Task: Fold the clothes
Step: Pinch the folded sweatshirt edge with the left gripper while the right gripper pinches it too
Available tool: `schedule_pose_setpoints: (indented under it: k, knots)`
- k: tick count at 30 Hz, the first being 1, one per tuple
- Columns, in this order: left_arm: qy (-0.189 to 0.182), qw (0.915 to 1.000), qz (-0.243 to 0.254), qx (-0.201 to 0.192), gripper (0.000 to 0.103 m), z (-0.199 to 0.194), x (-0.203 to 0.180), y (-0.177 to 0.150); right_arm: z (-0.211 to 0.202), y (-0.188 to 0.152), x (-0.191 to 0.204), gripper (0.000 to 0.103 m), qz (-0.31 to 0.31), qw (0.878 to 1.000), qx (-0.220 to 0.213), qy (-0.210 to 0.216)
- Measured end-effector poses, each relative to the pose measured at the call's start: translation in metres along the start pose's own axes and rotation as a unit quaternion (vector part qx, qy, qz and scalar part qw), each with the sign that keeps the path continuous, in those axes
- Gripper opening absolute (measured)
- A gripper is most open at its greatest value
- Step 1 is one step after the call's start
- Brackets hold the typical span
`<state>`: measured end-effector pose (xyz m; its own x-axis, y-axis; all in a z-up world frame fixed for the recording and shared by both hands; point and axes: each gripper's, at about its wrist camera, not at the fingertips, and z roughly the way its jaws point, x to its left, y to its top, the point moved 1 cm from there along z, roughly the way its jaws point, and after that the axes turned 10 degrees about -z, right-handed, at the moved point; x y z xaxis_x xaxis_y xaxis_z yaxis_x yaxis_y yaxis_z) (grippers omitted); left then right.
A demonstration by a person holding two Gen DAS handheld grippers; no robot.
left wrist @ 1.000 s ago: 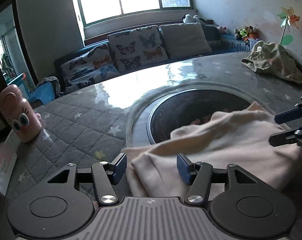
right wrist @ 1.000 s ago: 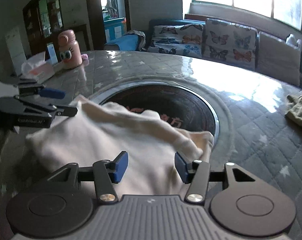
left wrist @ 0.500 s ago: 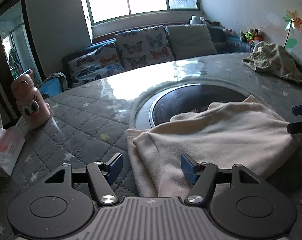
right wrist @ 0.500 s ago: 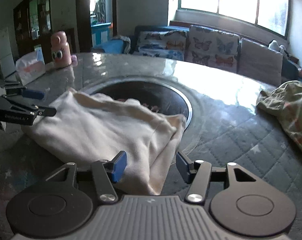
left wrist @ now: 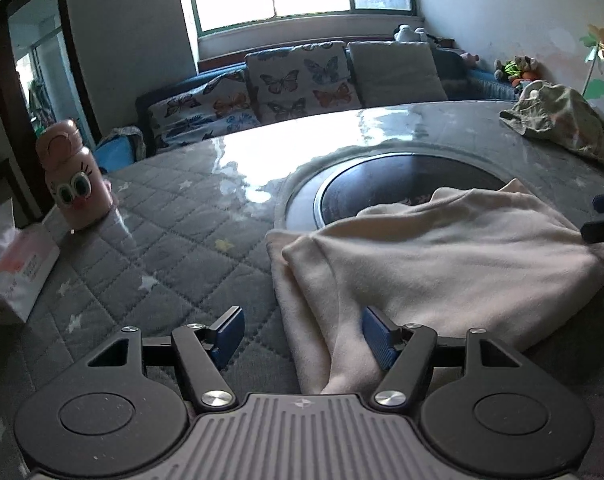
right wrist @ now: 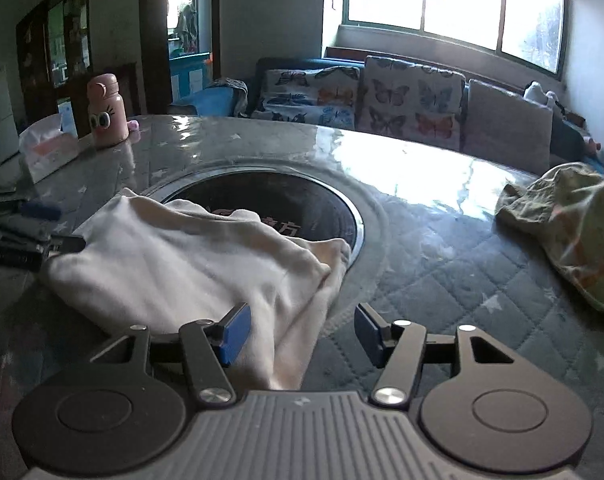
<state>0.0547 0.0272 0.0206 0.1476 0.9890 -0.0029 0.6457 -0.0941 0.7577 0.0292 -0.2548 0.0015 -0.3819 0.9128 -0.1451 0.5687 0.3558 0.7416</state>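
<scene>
Both tools pulled back from the cream garment (left wrist: 442,256), and more surface shows around it.
Left tool (left wrist: 302,330) and right tool (right wrist: 298,330) stand open, gripping nothing; the folded garment lies near, partly over the dark round inset (right wrist: 286,200), quilted surface (left wrist: 174,240) free at left.

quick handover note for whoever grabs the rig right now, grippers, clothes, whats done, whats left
Left hand-held gripper: open, holding nothing, at one end of the cream garment.
Right hand-held gripper: open, holding nothing, at the other end.
Cream garment: lies folded over in a loose bundle on the quilted table, partly over the dark round inset. An edge lies between each gripper's fingers.
Green garment: crumpled heap at the table's far side, untouched.
Done: a rough fold of the cream garment.
Left: probably tidy or fold it again, then fold the green one.
</scene>
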Motion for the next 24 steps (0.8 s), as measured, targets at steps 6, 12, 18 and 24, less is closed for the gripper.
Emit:
schedule_pose_setpoints:
  k: [6,12,18,24]
  knots:
    - [-0.017,0.999,-0.039,0.016,0.069,-0.003,0.01,0.002,0.012,0.0,-0.009,0.058,0.045,0.999,0.013,0.027]
    - [-0.043,0.9945,-0.088,0.038,0.066,-0.001,0.019,0.003,0.029,-0.002,-0.018,0.053,0.096,0.994,0.025,0.056]
    - [-0.08,0.9872,-0.125,0.058,0.042,0.002,0.025,0.005,0.034,0.0,-0.02,0.032,0.122,0.989,0.025,0.076]
    - [-0.09,0.9858,-0.132,0.052,0.015,-0.002,0.023,0.007,0.03,0.006,-0.014,0.019,0.12,0.99,0.016,0.071]
